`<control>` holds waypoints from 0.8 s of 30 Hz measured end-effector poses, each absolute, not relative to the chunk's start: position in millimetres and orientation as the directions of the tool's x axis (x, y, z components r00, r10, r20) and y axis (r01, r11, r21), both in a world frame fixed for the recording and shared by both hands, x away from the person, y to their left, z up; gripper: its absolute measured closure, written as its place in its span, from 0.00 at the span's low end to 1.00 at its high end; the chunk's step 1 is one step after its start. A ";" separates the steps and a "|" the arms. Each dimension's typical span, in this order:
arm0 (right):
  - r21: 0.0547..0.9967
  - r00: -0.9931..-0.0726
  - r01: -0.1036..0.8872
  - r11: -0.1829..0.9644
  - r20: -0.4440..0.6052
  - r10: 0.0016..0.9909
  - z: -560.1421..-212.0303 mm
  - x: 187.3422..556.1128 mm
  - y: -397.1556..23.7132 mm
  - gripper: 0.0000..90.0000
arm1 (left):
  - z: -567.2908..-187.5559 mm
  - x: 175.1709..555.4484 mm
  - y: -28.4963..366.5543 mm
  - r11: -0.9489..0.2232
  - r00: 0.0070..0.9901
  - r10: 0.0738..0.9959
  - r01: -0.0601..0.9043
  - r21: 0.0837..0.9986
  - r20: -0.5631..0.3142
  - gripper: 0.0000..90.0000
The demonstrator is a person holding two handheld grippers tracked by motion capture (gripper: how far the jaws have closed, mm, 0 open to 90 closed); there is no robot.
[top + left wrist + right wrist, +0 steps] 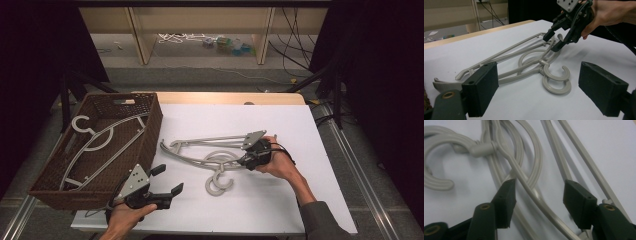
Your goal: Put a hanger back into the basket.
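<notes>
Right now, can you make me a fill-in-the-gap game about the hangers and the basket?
1. The brown basket sits on the ____ side of the table in the high view.
2. The hangers on the table are ____ in colour.
3. The left gripper holds ____.
4. The right gripper reaches for the ____.

Missing words: left; grey; nothing; hangers

The right gripper [537, 195] is rising from the bottom of the frame, its black jaws standing apart astride a grey hanger [534, 192] arm. Two hooks [439, 183] are curling at upper left on the white desk [614, 142].
</notes>
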State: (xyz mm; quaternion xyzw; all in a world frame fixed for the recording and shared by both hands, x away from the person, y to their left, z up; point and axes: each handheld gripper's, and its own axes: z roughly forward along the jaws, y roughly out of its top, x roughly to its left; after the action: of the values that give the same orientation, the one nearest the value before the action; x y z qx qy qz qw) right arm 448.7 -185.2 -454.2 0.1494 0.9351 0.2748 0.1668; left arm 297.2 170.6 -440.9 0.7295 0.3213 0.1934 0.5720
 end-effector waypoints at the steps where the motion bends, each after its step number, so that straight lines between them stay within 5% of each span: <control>1: 0.552 -0.901 0.188 0.813 -0.233 0.366 -457.1 450.6 -185.6 0.53 | -440.8 296.2 170.5 -0.146 0.713 0.697 0.255 0.956 -0.083 0.18; 13: 0.519 -0.931 0.161 0.839 -0.203 0.304 -465.7 457.8 -180.9 0.71 | -442.2 296.8 167.7 -0.158 0.722 0.686 0.267 0.951 -0.089 0.18; 24: 0.491 -0.942 0.165 0.855 -0.178 0.284 -470.3 466.8 -178.9 0.73 | -442.3 298.2 170.1 -0.172 0.727 0.683 0.258 0.951 -0.074 0.18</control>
State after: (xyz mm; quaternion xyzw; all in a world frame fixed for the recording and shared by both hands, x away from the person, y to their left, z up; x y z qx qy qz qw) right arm 466.8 -178.9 -470.3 0.1173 0.9553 0.2421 0.1228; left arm 298.2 170.1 -442.3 0.7417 0.3170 0.1896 0.5598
